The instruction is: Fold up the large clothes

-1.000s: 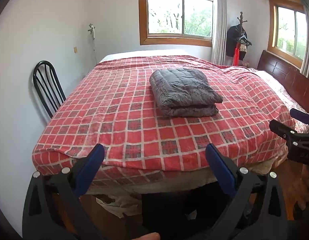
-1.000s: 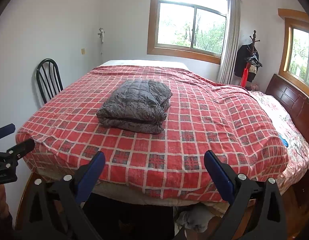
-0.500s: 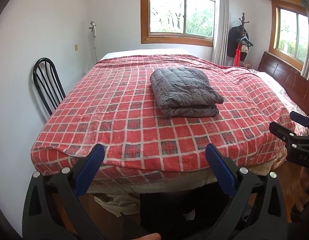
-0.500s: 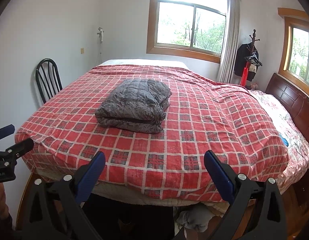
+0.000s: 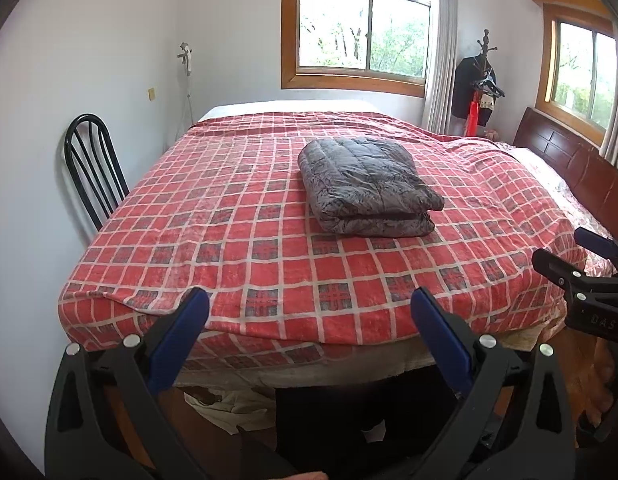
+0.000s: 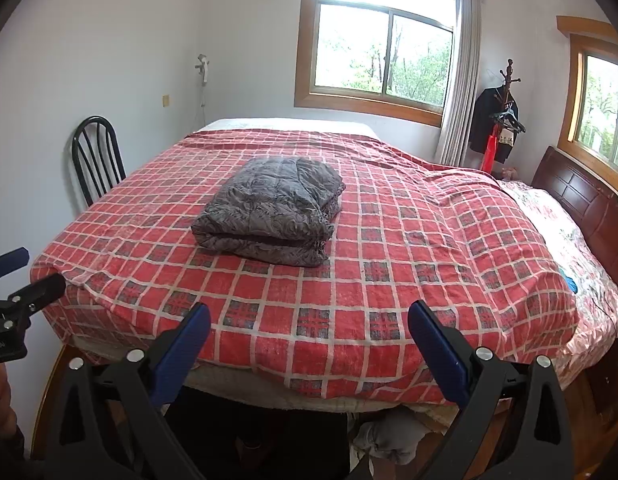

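Note:
A grey quilted garment (image 5: pixel 367 186) lies folded into a thick rectangular bundle on the middle of the bed's red plaid cover (image 5: pixel 213 248); it also shows in the right wrist view (image 6: pixel 273 210). My left gripper (image 5: pixel 309 312) is open and empty, held off the bed's near edge, well short of the bundle. My right gripper (image 6: pixel 307 324) is open and empty too, beside the left one at the same edge. The right gripper shows at the right border of the left wrist view (image 5: pixel 581 264), and the left gripper at the left border of the right wrist view (image 6: pixel 17 280).
A black metal chair (image 5: pixel 93 168) stands against the left wall by the bed. A dark wooden headboard (image 5: pixel 581 168) runs along the right side. A coat stand (image 5: pixel 481 84) with dark clothes is in the far corner. Cloth lies on the floor under the bed (image 6: pixel 389 436).
Both grippers have drifted slightly; the view of the bed has shifted a little. The folded bundle has not moved.

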Action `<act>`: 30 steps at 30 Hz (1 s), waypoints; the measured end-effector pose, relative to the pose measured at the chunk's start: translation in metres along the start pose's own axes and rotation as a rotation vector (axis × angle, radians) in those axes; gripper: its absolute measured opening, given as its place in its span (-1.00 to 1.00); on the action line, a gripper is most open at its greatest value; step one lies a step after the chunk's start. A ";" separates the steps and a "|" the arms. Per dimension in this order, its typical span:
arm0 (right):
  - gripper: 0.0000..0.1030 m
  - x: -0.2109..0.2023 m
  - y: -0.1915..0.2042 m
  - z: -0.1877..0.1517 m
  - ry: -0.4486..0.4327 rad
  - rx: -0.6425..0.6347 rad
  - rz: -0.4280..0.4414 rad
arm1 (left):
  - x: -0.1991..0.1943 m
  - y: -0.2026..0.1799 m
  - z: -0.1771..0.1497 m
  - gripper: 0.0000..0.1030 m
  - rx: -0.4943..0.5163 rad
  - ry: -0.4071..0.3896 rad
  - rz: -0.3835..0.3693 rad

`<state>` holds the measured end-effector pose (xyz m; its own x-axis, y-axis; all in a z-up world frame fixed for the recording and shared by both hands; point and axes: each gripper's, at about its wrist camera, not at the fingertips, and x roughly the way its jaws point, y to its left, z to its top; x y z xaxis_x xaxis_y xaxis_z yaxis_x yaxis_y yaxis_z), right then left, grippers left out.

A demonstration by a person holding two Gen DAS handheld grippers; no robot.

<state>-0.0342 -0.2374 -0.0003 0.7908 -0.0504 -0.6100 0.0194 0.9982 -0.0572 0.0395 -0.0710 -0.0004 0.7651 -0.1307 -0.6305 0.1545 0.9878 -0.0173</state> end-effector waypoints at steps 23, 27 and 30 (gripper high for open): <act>0.92 0.007 0.002 0.005 0.006 0.017 0.006 | 0.004 0.002 0.006 0.94 -0.007 -0.010 0.012; 0.92 0.008 0.003 0.006 0.008 0.014 0.008 | 0.006 0.003 0.007 0.94 -0.009 -0.006 0.011; 0.92 0.008 0.003 0.006 0.006 0.016 0.008 | 0.006 0.004 0.007 0.94 -0.010 -0.008 0.012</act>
<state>-0.0237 -0.2342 -0.0007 0.7870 -0.0428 -0.6155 0.0229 0.9989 -0.0401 0.0491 -0.0686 0.0010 0.7716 -0.1193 -0.6248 0.1388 0.9902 -0.0175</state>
